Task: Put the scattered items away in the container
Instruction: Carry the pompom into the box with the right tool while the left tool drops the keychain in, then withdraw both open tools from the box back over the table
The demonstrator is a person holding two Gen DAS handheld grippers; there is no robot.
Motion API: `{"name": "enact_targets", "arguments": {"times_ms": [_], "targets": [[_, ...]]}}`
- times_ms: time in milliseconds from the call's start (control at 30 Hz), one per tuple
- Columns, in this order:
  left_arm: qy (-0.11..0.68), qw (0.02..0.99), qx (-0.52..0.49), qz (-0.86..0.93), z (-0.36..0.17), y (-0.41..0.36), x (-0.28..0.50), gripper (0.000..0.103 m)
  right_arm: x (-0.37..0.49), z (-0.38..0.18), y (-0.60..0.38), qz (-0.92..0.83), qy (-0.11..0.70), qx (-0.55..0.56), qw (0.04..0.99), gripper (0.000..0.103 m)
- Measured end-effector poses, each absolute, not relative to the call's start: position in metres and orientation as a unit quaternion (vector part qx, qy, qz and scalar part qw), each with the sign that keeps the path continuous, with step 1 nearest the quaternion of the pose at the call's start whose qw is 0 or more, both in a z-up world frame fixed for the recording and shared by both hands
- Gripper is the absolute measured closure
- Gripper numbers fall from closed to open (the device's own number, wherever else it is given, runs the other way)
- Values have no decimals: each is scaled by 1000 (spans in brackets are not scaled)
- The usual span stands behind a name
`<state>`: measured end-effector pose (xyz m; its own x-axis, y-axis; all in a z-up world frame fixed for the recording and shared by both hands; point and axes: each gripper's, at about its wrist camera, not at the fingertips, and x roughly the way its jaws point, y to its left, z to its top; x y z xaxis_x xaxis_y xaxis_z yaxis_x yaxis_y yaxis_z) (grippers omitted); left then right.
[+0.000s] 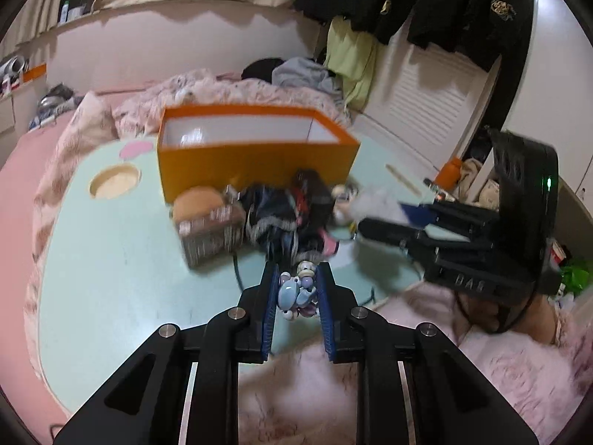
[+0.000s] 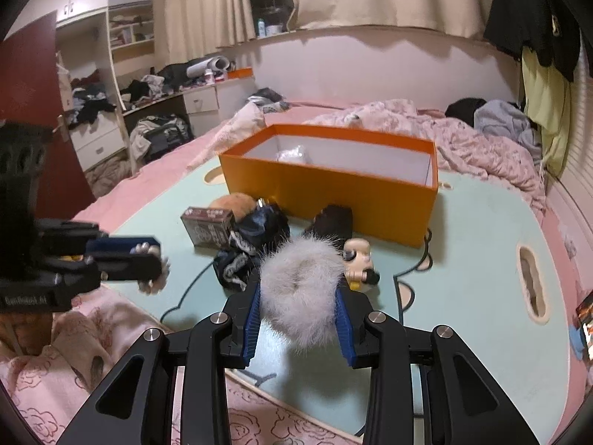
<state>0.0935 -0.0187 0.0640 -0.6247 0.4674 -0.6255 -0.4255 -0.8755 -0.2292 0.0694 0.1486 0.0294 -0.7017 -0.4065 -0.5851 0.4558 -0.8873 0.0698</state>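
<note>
Clamped in the left gripper (image 1: 296, 293), a hard, slippery bead charm (image 1: 296, 291); the right gripper (image 2: 300, 296) pinches a soft, light fur scrunchie (image 2: 300, 282), both short of the orange box (image 2: 333, 181).

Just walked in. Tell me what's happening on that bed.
A person is tidying small items off a mint-green board into an orange box, with a gripper in each hand. The left gripper is shut on a small blue beaded charm; the right gripper is shut on a grey fur scrunchie. Both are short of the box, which already holds something pale. A small printed carton, dark fabric pieces and a little figurine are on the board.
</note>
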Motion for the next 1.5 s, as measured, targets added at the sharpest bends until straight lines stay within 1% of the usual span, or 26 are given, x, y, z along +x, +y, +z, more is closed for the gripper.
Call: {"name": "enact_targets", "arguments": {"times_ms": [133,200,267,367,433,533,600,700,767,800,833,900,933,1067,1100,1267,1300,1333,1400,1500], "targets": [[-9,239,-334,912,89,-11,71,81,59,48,148,-926,35,293,235,69],[5,231,-321,918,103,-6,54,81,49,61,143,-934,54,275,223,69],[3,226,-317,921,117,-2,32,81,37,71,138,-938,66,263,214,69],[9,208,-312,927,128,3,1,81,11,86,133,-942,62,258,206,69],[19,190,-312,931,129,7,-18,81,-5,93,130,-944,59,256,199,69],[3,189,-323,928,122,6,-45,81,-33,97,123,-947,70,255,182,69],[-11,180,-330,927,115,4,-62,81,-49,93,121,-947,71,263,172,69],[-20,142,-338,930,99,-1,-82,80,-75,77,124,-942,48,293,159,69],[-25,125,-348,929,89,-4,-89,68,-89,66,128,-936,28,315,153,66],[-29,118,-357,926,85,-7,-91,50,-92,61,129,-935,23,321,151,60],[-34,111,-367,923,81,-10,-93,37,-94,58,129,-934,20,325,147,56],[-47,110,-365,923,80,-20,-91,37,-92,59,132,-938,20,317,141,39],[-54,116,-360,924,81,-24,-88,37,-89,61,133,-941,22,307,139,36],[-73,121,-341,929,96,-40,-76,37,-78,74,139,-949,26,285,135,34],[-79,124,-336,930,102,-44,-71,37,-75,78,142,-949,24,282,136,32],[-83,122,-327,933,125,-57,-39,37,-48,102,164,-948,-20,282,146,29],[-78,121,-330,933,126,-58,-29,33,-37,104,167,-947,-28,284,150,28],[-71,121,-333,932,124,-57,-20,27,-25,102,169,-944,-29,289,155,27],[-54,120,-341,931,112,-56,1,23,0,92,168,-938,-18,307,162,22],[-46,101,-383,917,75,-56,27,23,31,64,164,-923,18,340,177,22]]}}
